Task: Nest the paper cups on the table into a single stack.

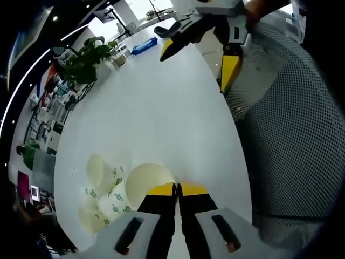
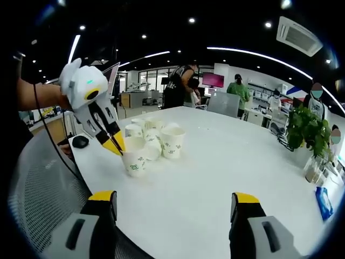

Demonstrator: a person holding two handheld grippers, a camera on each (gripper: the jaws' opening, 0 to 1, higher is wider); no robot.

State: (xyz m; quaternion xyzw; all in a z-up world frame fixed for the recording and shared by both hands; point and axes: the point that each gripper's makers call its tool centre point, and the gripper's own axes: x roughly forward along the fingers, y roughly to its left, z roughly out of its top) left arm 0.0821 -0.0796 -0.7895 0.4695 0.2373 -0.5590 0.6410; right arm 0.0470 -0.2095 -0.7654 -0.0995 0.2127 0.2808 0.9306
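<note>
The green print on the paper cups (image 2: pixel 171 141) is too small to read.

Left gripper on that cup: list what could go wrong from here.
1. The left gripper pinches only the rim of one cup; the thin paper could buckle or slip as it lifts.
2. The other cups crowd right behind it, some lying down, so a swing could scatter them.
3. The held cup sits near the table edge and could fall off if dropped.
</note>
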